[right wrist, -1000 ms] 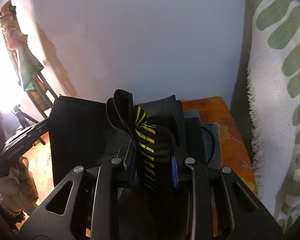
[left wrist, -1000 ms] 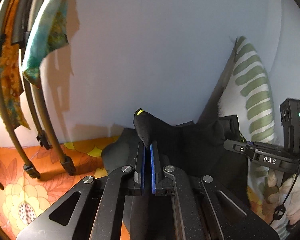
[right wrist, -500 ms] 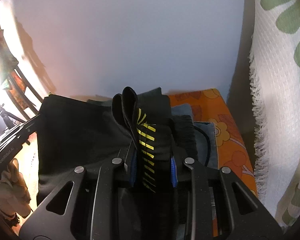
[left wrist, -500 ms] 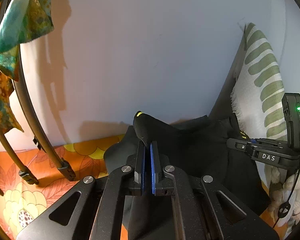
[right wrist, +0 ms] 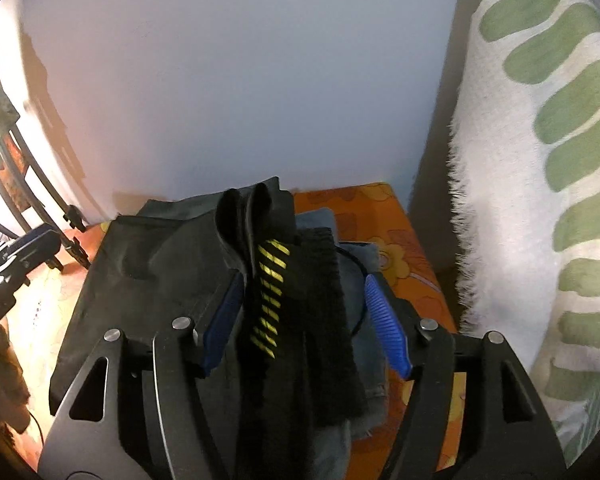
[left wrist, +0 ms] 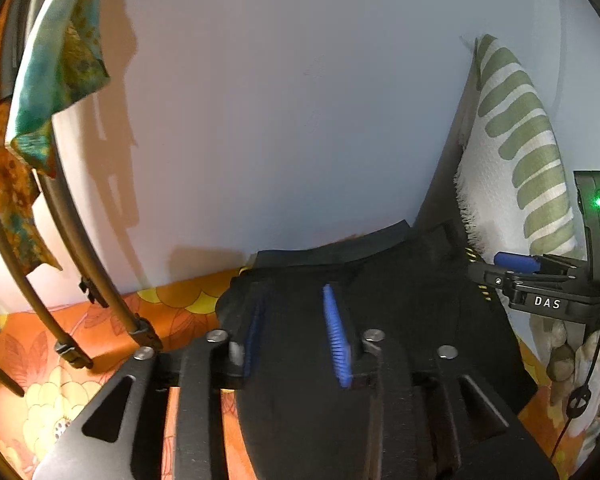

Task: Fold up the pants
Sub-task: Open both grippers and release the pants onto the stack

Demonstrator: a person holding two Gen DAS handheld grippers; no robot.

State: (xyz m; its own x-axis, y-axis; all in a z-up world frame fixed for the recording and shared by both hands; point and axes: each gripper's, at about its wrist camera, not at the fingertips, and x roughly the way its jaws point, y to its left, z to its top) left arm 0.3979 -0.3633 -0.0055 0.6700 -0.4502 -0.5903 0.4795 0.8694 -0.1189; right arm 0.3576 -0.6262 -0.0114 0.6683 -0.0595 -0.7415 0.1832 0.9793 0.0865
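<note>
The black pants (left wrist: 400,300) lie folded on the orange floral bedsheet (left wrist: 100,340), close to the wall. My left gripper (left wrist: 294,320) hovers over their left edge. Its jaws are opening and the cloth lies flat below the blue pads (left wrist: 336,336), not pinched. In the right wrist view my right gripper (right wrist: 304,312) is also opening. A raised ridge of the pants (right wrist: 272,280), with yellow stripes, still stands between its blue pads (right wrist: 384,328), which do not press on it. My right gripper (left wrist: 540,280) also shows at the right of the left wrist view.
A white cloth with green stripes (right wrist: 540,200) rises at the right. Folded blue-grey denim (right wrist: 360,256) lies under the pants' right side. A dark rack (left wrist: 80,240) hung with coloured cloths (left wrist: 52,60) stands at the left. The white wall (left wrist: 300,100) is just behind.
Both grippers were shut on bunches of the black pants and have now spread apart. The left corner has dropped flat, and the striped fold still stands between the right jaws.
</note>
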